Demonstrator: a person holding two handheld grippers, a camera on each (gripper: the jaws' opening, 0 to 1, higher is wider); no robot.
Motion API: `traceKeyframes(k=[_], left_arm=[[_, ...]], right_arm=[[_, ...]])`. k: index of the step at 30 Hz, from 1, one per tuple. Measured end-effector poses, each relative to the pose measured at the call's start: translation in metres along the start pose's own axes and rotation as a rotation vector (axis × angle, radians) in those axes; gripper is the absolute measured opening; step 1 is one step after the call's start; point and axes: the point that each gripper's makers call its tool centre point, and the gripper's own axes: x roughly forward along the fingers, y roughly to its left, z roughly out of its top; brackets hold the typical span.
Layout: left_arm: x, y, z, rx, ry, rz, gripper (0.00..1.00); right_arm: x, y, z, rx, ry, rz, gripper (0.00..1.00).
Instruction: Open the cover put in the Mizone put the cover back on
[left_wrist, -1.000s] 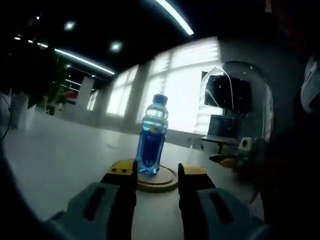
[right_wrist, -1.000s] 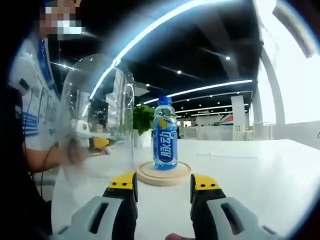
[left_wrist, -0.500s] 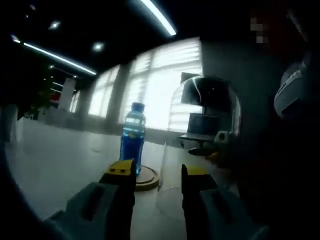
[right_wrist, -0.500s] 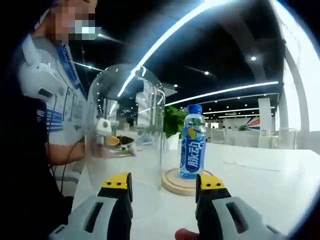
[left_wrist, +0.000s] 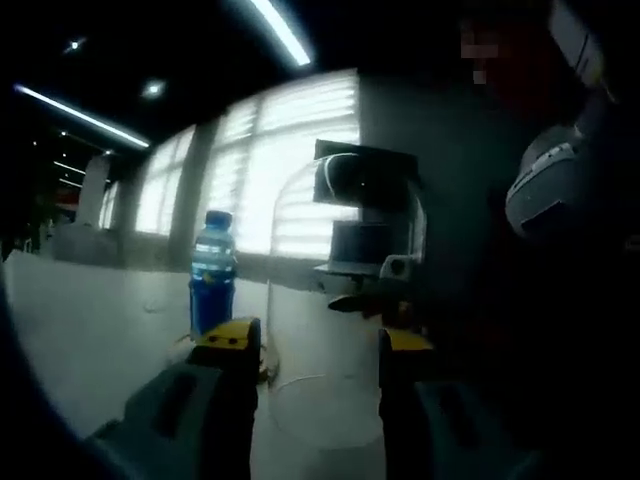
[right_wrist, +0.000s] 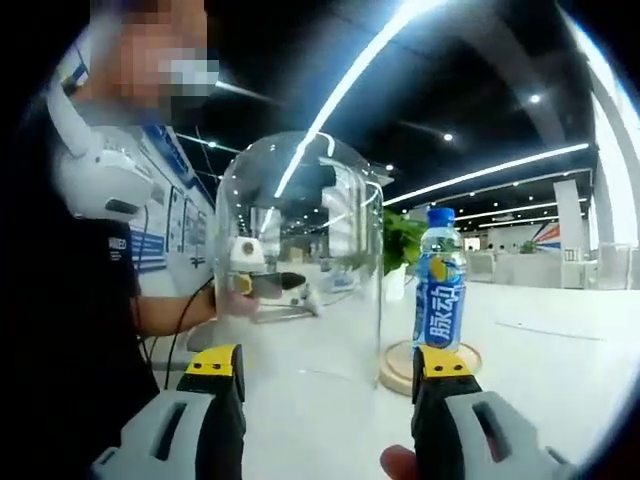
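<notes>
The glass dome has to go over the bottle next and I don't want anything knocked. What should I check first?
1. Bottle upright on the wooden base: ok.
2. Glass dome off the base, resting beside it on the table: ok.
3. Right gripper open, jaws either side of the dome: ok.
4. Left gripper open at the dome: ok.
5. Firm grip on the dome: not ok yet.
6. Dome's rim fits the base: cannot tell.
</notes>
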Motion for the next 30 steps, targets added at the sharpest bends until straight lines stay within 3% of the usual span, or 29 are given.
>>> traceKeyframes(k=[4, 16, 30], left_arm=[[0.003, -0.005, 0.000, 0.003, 0.004, -0.031, 0.42], [0.020, -0.014, -0.013, 0.001, 0.110, -0.094, 0.53], [0.032, -0.010, -0.020, -0.005, 0.131, -0.132, 0.63]], right_arm=[[0.007, 0.006, -0.001, 0.018, 0.011, 0.050, 0.61], [0.030, 0.016, 0.007, 0.048, 0.037, 0.135, 0.71], [0.049, 0.021, 0.003, 0.064, 0.083, 0.202, 0.80]])
